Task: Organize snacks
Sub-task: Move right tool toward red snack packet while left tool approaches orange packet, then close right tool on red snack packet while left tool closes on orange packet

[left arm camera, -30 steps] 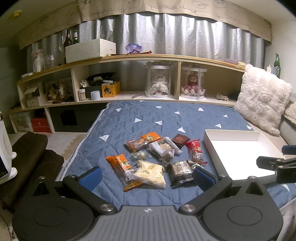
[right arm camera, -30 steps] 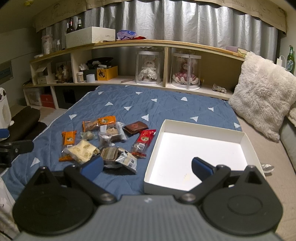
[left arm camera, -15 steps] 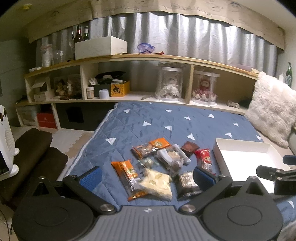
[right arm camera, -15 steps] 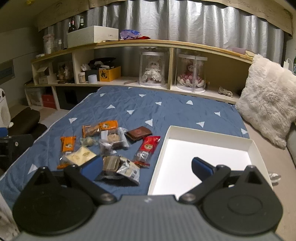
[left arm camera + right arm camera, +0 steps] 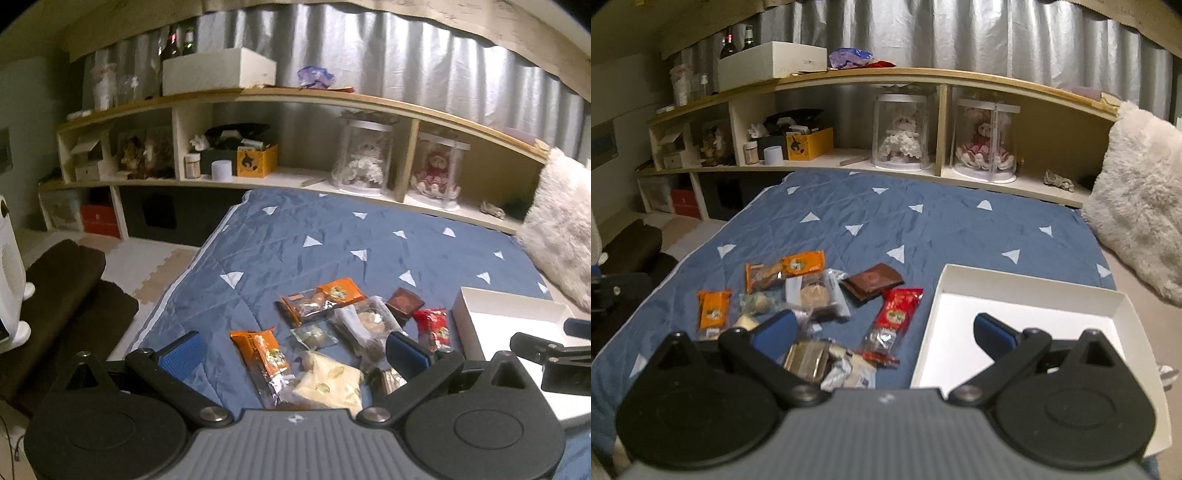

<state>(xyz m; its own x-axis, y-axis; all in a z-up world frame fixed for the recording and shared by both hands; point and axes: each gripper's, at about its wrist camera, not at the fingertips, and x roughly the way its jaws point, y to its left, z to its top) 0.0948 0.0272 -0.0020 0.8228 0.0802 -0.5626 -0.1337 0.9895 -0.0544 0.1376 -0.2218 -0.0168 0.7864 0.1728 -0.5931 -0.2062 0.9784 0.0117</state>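
Blue-padded, hovering wide apart and empty: left gripper (image 5: 295, 347) over the snack packets (image 5: 325, 343), right gripper (image 5: 884, 328) straddling packets and white tray (image 5: 1027, 291), likely awaiting sorting.

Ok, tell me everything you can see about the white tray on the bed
The white tray is a shallow rectangular box with low upright walls, apparently cardboard or thin board, open on top with nothing inside. It lies flat on the blue quilt, right of the snack pile, whose red packet lies closest, just clear of its left wall. The right gripper is open, one finger over the tray's interior, whether touching is unclear. In the left wrist view the tray's corner shows at the right edge.
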